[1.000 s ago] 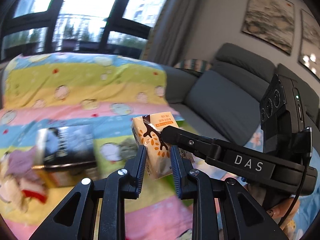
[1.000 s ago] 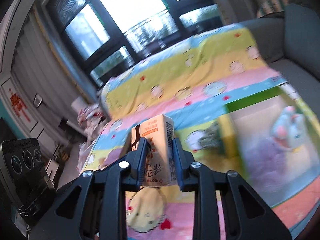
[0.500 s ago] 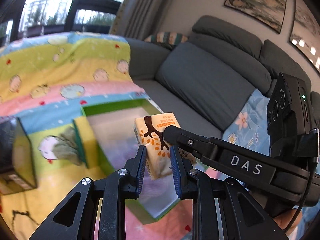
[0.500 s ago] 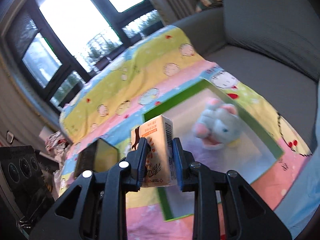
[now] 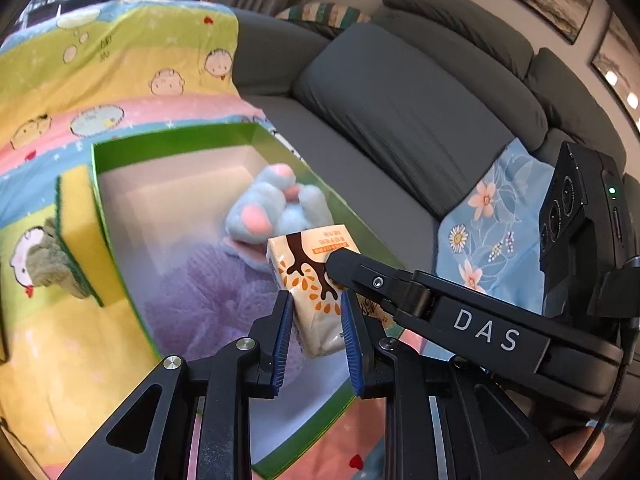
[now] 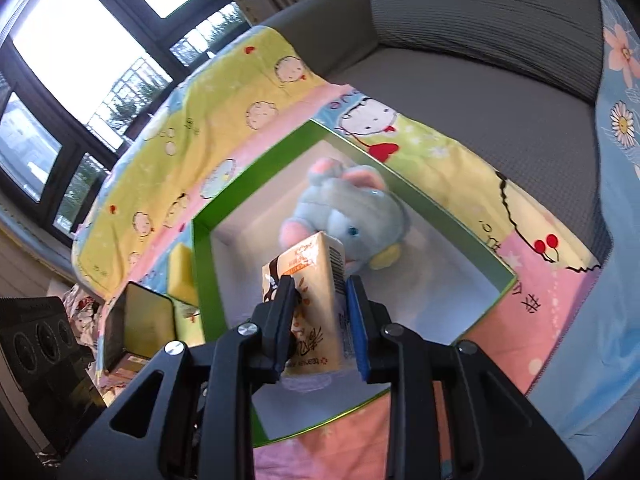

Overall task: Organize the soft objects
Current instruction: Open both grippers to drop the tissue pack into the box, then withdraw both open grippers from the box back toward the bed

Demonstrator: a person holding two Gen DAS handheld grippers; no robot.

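Windows (image 6: pixel 80 52) at left, cartoon blanket (image 5: pixel 100 72) over grey sofa (image 5: pixel 400 112), floral cloth (image 5: pixel 496 240) at right. Left gripper (image 5: pixel 314 330) and right gripper (image 6: pixel 320 324) both clamp the tissue pack (image 5: pixel 316 280), held over green box (image 6: pixel 200 280) containing blue plush (image 6: pixel 352 216)

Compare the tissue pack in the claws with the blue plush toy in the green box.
The tissue pack is a flat-sided orange and cream block with a printed brown tree; the blue plush toy is rounded, fluffy, with pink patches. The tissue pack is held above the green box, pinched by both the left claw and the right claw; the plush lies inside, ungripped. Both look soft.
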